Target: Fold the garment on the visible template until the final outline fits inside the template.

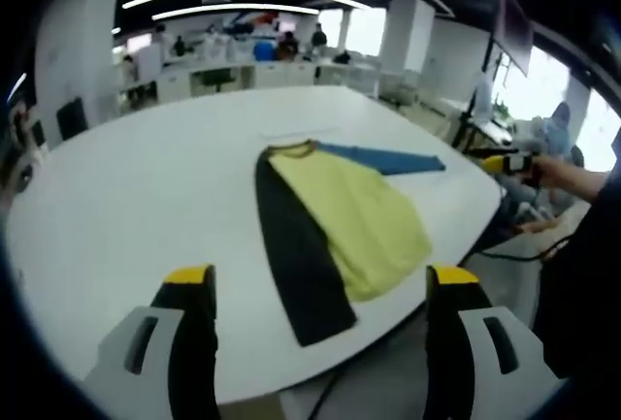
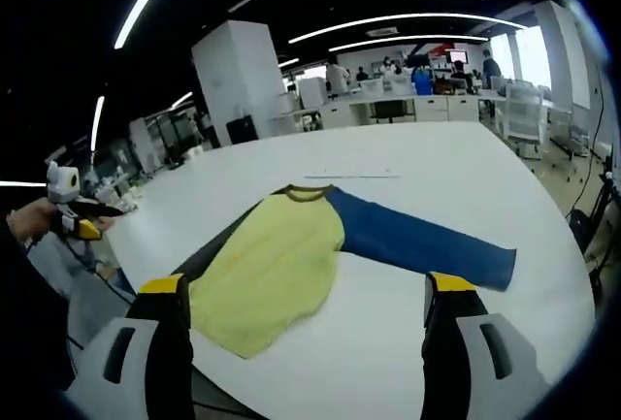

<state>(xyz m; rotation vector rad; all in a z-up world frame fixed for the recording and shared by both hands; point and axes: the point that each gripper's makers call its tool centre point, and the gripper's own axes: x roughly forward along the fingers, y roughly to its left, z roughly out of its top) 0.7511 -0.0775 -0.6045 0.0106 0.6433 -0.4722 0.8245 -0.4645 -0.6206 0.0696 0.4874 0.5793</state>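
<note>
I held my left gripper [image 1: 315, 289] and right gripper [image 2: 306, 294] back from the counter [image 1: 146, 207], both sets of jaws spread wide and grasping nothing, which I judged left me room to plan the first fold. Past them the garment [image 2: 281, 265] lay flat on the counter, yellow body centred, black sleeve [image 1: 296, 255] trailing toward the near edge, blue sleeve [image 2: 417, 241] stretched out sideways. Beyond its collar a thin line [image 2: 351, 177] looked like a template edge, though I could not tell for sure.

The garment [image 2: 281, 260] has a plain yellow body, one blue sleeve and one black sleeve. The bench [image 2: 437, 163] is white. The fingers [image 1: 192, 284] are yellow-tipped.
</note>
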